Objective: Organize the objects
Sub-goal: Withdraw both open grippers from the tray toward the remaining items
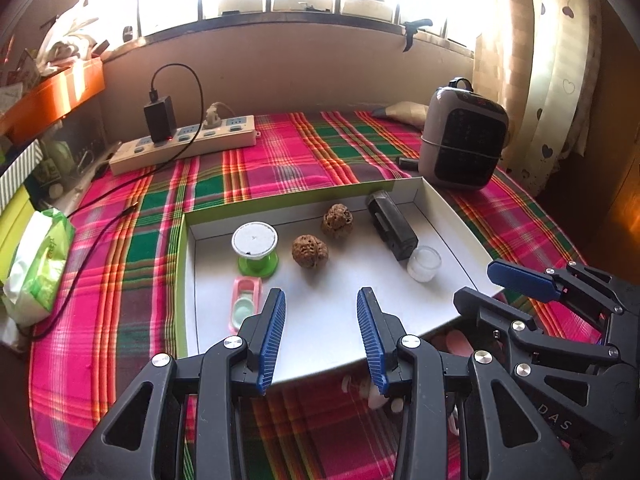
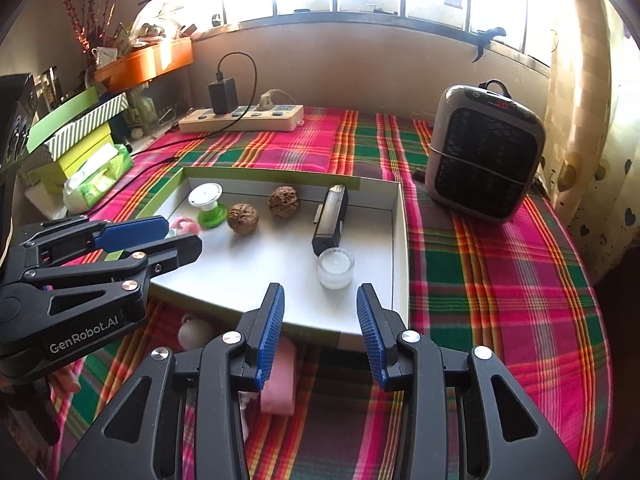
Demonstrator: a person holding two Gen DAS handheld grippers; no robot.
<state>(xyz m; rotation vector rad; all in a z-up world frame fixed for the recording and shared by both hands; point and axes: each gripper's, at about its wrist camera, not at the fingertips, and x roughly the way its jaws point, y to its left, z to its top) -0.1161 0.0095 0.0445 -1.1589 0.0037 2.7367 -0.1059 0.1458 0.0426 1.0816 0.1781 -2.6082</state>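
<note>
A shallow white tray with green sides (image 1: 280, 202) (image 2: 400, 248) lies on the plaid cloth. Inside it are a green-and-white spool (image 1: 255, 248) (image 2: 208, 204), two walnuts (image 1: 310, 251) (image 2: 243, 219), a black oblong device (image 1: 392, 224) (image 2: 330, 220), a small clear jar (image 1: 424, 263) (image 2: 336, 268) and a pink-and-mint case (image 1: 245, 304). My left gripper (image 1: 321, 294) (image 2: 182, 234) hangs open over the tray's near left part, with nothing between its fingers. My right gripper (image 2: 319, 289) (image 1: 478, 282) is open over the near right edge, just short of the jar.
A grey heater (image 1: 464, 140) (image 2: 484, 156) stands right of the tray. A power strip (image 1: 184, 140) (image 2: 240, 118) with a charger lies behind it. A tissue pack (image 1: 36, 268) and stacked boxes crowd the left. A pink item (image 2: 278, 380) lies on the cloth by the tray's front.
</note>
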